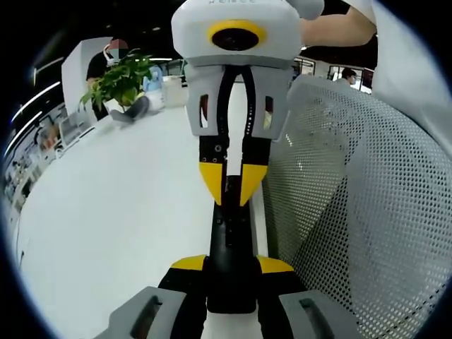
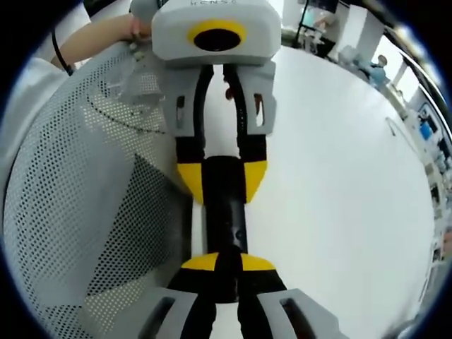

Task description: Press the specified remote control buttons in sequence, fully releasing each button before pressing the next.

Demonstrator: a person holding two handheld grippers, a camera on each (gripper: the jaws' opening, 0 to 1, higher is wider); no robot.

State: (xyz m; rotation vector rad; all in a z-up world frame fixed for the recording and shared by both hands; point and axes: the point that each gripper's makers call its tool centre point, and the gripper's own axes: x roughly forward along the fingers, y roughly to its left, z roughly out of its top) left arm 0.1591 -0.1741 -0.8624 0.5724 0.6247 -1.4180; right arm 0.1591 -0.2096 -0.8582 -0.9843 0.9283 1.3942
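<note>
Lying lengthwise between the two grippers, the black remote control (image 1: 231, 247) is held at both ends above the white table (image 1: 106, 212). In the left gripper view, the left gripper (image 1: 231, 272) rises from the bottom with its yellow-tipped fingers (image 1: 189, 263) closed against the near end of the remote, while the right gripper (image 1: 231, 185) faces it from above, its yellow tips pinching the far end. The right gripper view gives the mirror of this: the right gripper (image 2: 227, 267) is clamped on the near end of the remote control (image 2: 226, 212), and the left gripper (image 2: 222, 176) grips the far end, a person's hand (image 2: 138, 30) behind its white body. Just beside the remote stands a white mesh chair back (image 1: 353, 212), seen also in the right gripper view (image 2: 78, 183). A bare forearm (image 1: 335, 28) reaches to the right gripper. Farther off on the table sits a potted green plant (image 1: 120, 81), with people and office furniture in the background.
</note>
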